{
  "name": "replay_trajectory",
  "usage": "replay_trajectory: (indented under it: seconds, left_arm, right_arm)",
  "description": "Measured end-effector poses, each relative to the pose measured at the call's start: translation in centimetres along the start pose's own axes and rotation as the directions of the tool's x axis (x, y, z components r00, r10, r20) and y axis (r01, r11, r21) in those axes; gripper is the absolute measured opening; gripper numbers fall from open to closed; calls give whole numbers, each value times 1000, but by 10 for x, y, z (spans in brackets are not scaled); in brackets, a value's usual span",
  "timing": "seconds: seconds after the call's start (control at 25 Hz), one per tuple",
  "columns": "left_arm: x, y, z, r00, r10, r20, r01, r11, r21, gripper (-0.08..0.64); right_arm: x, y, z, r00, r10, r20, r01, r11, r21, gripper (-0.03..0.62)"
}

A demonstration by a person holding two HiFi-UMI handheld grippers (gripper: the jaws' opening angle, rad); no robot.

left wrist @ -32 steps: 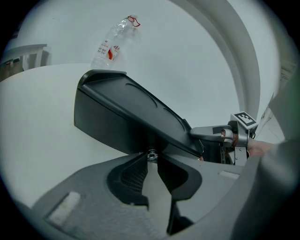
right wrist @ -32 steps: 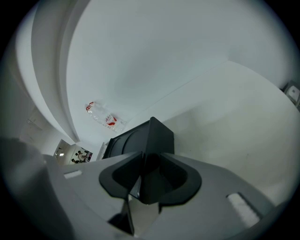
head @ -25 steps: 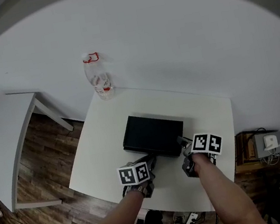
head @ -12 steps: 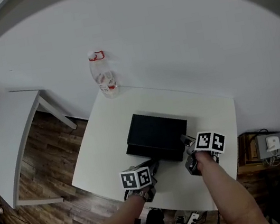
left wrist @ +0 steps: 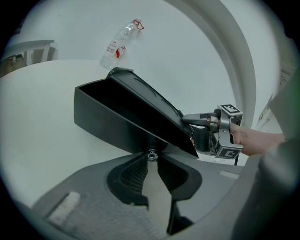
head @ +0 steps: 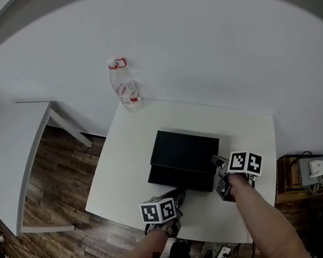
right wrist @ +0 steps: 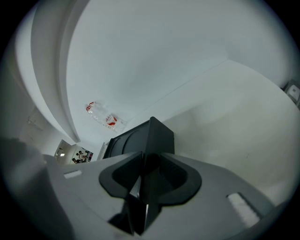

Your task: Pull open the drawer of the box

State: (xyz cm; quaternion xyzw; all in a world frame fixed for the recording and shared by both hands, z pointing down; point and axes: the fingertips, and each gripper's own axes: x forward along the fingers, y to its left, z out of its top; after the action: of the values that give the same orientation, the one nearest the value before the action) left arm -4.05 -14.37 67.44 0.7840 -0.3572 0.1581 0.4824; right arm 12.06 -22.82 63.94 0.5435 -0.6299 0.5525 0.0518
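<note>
Head view: a black box (head: 184,152) sits near the middle of a white worktop (head: 120,176), with a clear plastic bottle (head: 127,91) standing at the far edge. The left tool (head: 174,194) meets the box's near face. The right tool (head: 215,160) is at its near right corner.

Left gripper view: the drawer (left wrist: 110,119) stands partly out of the box. The left tool's jaws pinch a small metal knob (left wrist: 152,153) on the drawer front.

Right gripper view: the right tool's jaws are clamped on the box's corner wall, bracing it.

The box looks rigid and light, and would likely slide on the smooth worktop unless held. The knob seems the only place to pull. It is small and probably slippery, so a firm pinch and a straight pull suit it.
</note>
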Motion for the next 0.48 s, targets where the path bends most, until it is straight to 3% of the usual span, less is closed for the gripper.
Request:
replay_trajectory:
  seconds: [0.48]
  left_arm:
    - [-12,0,-14,1000,3,1,-3,1000,-21,69]
  right_arm:
    - [0,1,1,1000,-3,-1,3,1000,-10,123]
